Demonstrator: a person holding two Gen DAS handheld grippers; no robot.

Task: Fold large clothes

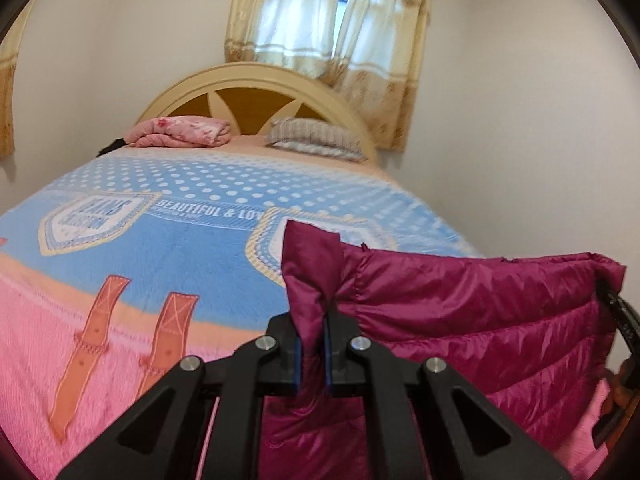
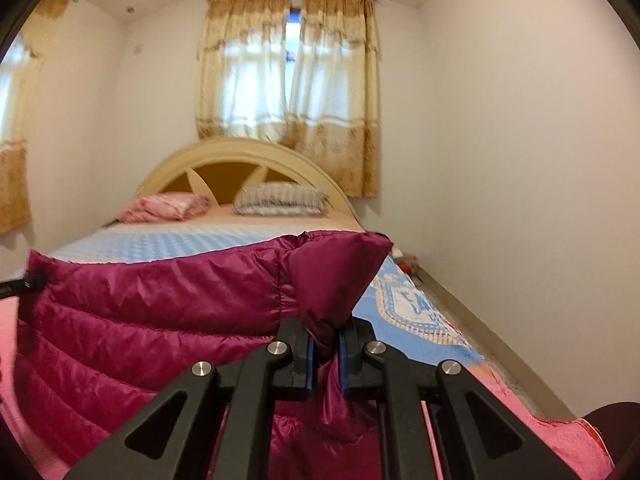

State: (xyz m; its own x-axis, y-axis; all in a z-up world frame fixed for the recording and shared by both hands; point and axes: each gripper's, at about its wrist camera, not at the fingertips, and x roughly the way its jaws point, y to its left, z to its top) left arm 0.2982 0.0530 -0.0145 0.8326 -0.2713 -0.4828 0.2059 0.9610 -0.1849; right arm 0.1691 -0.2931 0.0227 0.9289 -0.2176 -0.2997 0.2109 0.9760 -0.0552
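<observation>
Left gripper [image 1: 311, 354] clamped tight on one corner of the magenta puffer jacket [image 1: 460, 312], fabric bunched up between the blue pads. Right gripper [image 2: 325, 360] same, closed down on the opposite corner; jacket [image 2: 152, 312] spans between the two, edge pulled fairly taut, the rest hanging below both views so I can't tell whether the lower hem touches the bed [image 1: 168, 264]. I read this as the lift-and-spread before laying it flat. To do it well I'd keep both corners level and equally far apart so the top edge stays straight, then lower it onto the near pink part of the blanket, hem first, and drag slightly toward me to kill wrinkles. Slick quilted shell, so I'd expect it to slip if tension spikes; move both sides together, no jerks. Mid bed is free blue blanket, room to lay it out. Far end: folded pink quilt [image 1: 180, 132] on the left, striped pillow [image 1: 316, 138] on the right, against the headboard [image 1: 256, 80]; stay well short of those. Curtained window [image 2: 288, 64] beyond.
</observation>
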